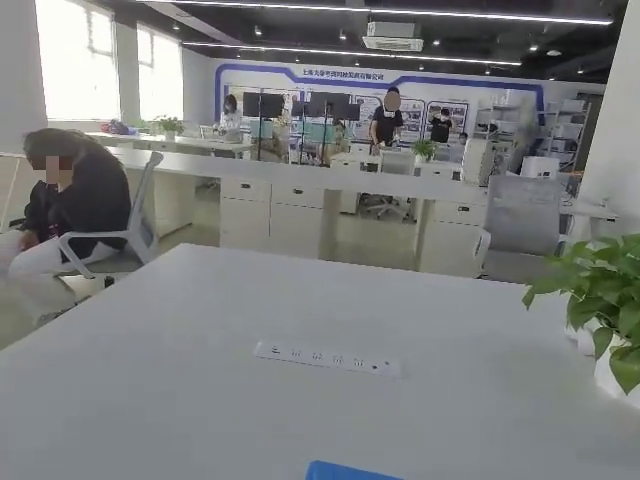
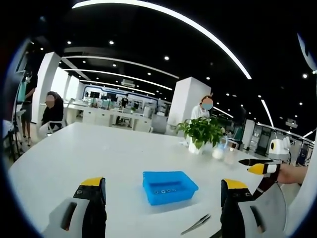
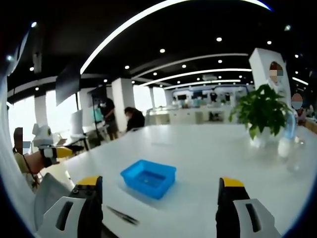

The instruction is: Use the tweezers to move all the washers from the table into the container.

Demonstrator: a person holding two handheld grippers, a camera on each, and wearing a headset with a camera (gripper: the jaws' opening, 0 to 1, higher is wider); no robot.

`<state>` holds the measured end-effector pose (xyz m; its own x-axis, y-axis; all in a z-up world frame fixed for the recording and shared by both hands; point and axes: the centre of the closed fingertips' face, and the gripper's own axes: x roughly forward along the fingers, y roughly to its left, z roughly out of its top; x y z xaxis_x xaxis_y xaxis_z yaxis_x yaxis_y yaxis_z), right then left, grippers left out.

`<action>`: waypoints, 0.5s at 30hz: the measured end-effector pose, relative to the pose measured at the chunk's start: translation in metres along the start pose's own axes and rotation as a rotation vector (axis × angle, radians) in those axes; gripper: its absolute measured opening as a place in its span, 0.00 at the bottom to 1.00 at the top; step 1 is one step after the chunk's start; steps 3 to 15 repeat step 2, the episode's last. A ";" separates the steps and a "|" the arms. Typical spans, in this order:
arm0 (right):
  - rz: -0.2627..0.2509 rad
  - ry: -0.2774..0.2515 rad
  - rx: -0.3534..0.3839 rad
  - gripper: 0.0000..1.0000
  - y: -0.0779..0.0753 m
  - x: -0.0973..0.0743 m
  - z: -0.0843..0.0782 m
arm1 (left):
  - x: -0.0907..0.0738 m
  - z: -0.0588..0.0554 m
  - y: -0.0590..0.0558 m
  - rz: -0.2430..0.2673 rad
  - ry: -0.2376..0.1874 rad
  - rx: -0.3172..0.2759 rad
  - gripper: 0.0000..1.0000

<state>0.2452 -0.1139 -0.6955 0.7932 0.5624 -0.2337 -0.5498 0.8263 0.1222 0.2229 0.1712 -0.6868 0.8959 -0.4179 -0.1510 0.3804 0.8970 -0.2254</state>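
Jaws of the left hand-held gripper [image 2: 162, 184] stand wide apart and empty over the near surface [image 2: 99, 153]; between them, farther off, sits the blue container [image 2: 170, 187] with tiny dark dots, probably washers [image 2: 164, 190], on its floor, and the tweezers [image 2: 195, 224] lie near and just right of it. Farther right, the right hand-held gripper [image 3: 159, 182] is likewise spread open, holding nothing. Thin, light and springy, the tweezers probably want a gentle pinch across both legs at mid-length, since smooth metal may slip; washers are flat and skittish.
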 end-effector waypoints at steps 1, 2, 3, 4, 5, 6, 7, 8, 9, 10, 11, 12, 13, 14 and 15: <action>0.001 -0.001 -0.001 0.96 0.000 0.001 0.000 | 0.000 0.000 -0.001 0.002 0.001 -0.002 0.99; 0.007 -0.002 0.002 0.97 0.001 0.001 0.000 | 0.000 0.000 0.000 0.005 0.003 -0.007 0.99; 0.007 -0.002 0.002 0.97 0.001 0.001 0.000 | 0.000 0.000 0.000 0.005 0.003 -0.007 0.99; 0.007 -0.002 0.002 0.97 0.001 0.001 0.000 | 0.000 0.000 0.000 0.005 0.003 -0.007 0.99; 0.007 -0.002 0.002 0.97 0.001 0.001 0.000 | 0.000 0.000 0.000 0.005 0.003 -0.007 0.99; 0.007 -0.002 0.002 0.97 0.001 0.001 0.000 | 0.000 0.000 0.000 0.005 0.003 -0.007 0.99; 0.007 -0.002 0.002 0.97 0.001 0.001 0.000 | 0.000 0.000 0.000 0.005 0.003 -0.007 0.99; 0.007 -0.002 0.002 0.97 0.001 0.001 0.000 | 0.000 0.000 0.000 0.005 0.003 -0.007 0.99; 0.007 -0.002 0.002 0.97 0.001 0.001 0.000 | 0.000 0.000 0.000 0.005 0.003 -0.007 0.99; 0.007 -0.002 0.002 0.97 0.001 0.001 0.000 | 0.000 0.000 0.000 0.005 0.003 -0.007 0.99; 0.007 -0.002 0.002 0.97 0.001 0.001 0.000 | 0.000 0.000 0.000 0.005 0.003 -0.007 0.99; 0.007 -0.002 0.002 0.97 0.001 0.001 0.000 | 0.000 0.000 0.000 0.005 0.003 -0.007 0.99; 0.007 -0.002 0.002 0.97 0.001 0.001 0.000 | 0.000 0.000 0.000 0.005 0.003 -0.007 0.99; 0.007 -0.002 0.002 0.97 0.001 0.001 0.000 | 0.000 0.000 0.000 0.005 0.003 -0.007 0.99; 0.007 -0.002 0.002 0.97 0.001 0.001 0.000 | 0.000 0.000 0.000 0.005 0.003 -0.007 0.99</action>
